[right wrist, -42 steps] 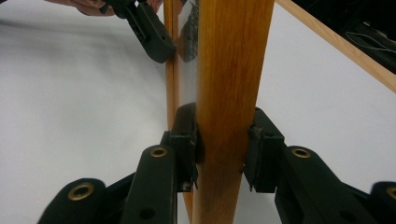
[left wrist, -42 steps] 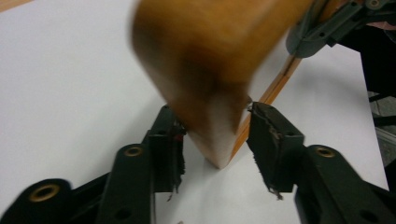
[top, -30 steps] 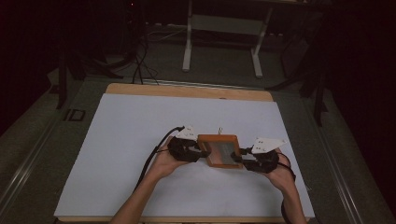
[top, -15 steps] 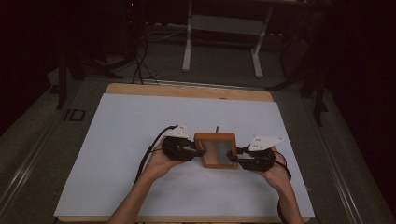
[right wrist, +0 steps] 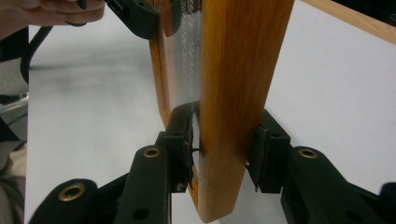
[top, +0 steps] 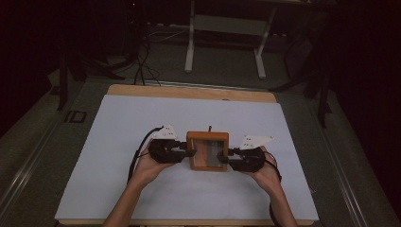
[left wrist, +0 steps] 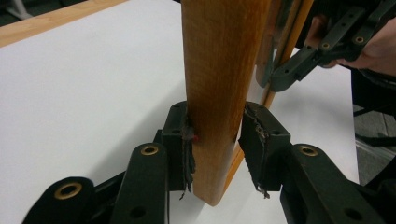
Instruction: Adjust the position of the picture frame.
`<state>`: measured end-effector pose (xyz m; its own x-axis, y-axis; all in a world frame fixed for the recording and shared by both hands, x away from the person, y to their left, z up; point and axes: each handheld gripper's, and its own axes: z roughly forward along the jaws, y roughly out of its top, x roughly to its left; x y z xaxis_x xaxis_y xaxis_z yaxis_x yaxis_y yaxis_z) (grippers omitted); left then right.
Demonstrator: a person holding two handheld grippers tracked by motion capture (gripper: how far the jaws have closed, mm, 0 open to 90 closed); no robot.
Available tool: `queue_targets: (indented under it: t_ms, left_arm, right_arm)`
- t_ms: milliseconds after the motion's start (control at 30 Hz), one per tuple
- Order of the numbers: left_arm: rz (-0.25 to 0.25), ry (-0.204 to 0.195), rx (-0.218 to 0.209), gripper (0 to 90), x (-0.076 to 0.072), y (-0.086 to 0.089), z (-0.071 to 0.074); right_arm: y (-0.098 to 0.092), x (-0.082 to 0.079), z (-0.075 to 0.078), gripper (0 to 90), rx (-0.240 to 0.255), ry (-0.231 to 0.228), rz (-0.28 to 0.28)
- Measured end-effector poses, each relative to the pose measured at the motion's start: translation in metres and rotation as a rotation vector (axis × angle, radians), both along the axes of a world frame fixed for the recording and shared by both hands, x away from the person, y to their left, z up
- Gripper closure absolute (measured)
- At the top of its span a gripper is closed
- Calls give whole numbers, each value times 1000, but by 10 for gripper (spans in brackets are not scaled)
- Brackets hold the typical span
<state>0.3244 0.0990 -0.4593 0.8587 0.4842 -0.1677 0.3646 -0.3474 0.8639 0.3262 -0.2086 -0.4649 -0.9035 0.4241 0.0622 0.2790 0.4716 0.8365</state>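
**Item 1, frame** [top: 207, 151]: wooden, with a glass pane. It sits between my two grippers, over the near middle of the sheet. I cannot tell whether it rests on the sheet or hangs just clear of it. A short dark stub [top: 210, 128] stands at the frame's far edge.

**Item 2, left gripper** [top: 189, 152]: at the frame's left side. My jaws straddle the wooden rail and have just been closing. In the left gripper view one pad [left wrist: 180, 140] lies against the wood and the other sits at the rail's opposite face. They are clamped on the frame.

**Item 3, right gripper** [top: 224, 159]: at the frame's right side, opposite the left one. My jaws have just been easing wider with the rail between them. In the right gripper view the pads [right wrist: 268, 149] press both faces of the rail, so this one also grasps the frame.

**Item 4, sheet** [top: 142, 123]: white, lying under the frame and spreading out on every side of it.

**Item 5, table** [top: 189, 92]: a strip of bare wood shows beyond the sheet, on the far side of the frame.

**Item 6, cable** [top: 139, 151]: black, looping away from the left gripper on the side away from the frame.
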Motion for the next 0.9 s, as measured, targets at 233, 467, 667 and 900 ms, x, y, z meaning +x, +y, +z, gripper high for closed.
queue_targets:
  t_ms: [233, 467, 667, 900]
  left_arm:
    - [38, 12, -14, 643, -3, 10, 0]
    - [78, 41, -24, 640, -7, 17, -3]
    - [107, 75, -22, 639, -11, 23, -5]
    - [135, 132, -60, 643, -13, 31, -11]
  right_arm:
    - [11, 1, -3, 634, 14, 28, -15]
    - [20, 2, -8, 625, 30, 67, -26]
    - [27, 2, -14, 622, 47, 112, -20]
    - [33, 4, -22, 622, 77, 182, -14]
